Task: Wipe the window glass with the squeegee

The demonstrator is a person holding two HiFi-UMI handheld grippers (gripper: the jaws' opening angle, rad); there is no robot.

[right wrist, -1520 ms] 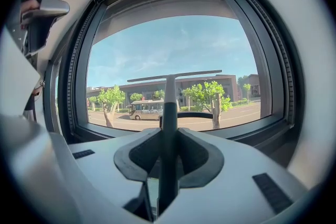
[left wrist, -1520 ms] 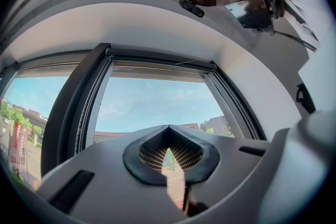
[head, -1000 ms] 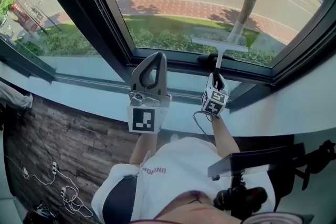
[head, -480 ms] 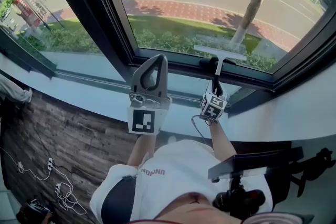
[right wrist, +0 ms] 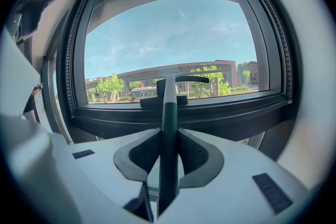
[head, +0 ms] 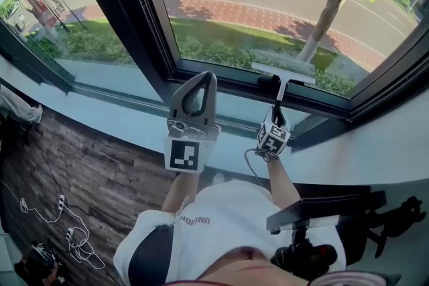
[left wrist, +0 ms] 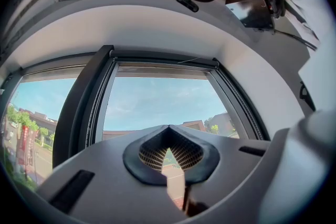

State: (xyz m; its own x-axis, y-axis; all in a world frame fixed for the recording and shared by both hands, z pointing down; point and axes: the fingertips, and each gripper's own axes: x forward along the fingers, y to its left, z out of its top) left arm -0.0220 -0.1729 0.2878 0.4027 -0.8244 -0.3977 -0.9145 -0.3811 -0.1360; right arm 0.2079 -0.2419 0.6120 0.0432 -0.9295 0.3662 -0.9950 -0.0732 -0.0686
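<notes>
Bright daylight floods through the window (head: pixel 268 3); sharp tree shadows outside; gripper views bend strongly, edges vignetted black.

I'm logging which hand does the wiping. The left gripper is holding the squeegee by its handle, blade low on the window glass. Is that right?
Not the left. The right gripper is holding the squeegee by its handle, as the right gripper view shows. The left gripper has its jaws shut on nothing. The rest stands.
</notes>
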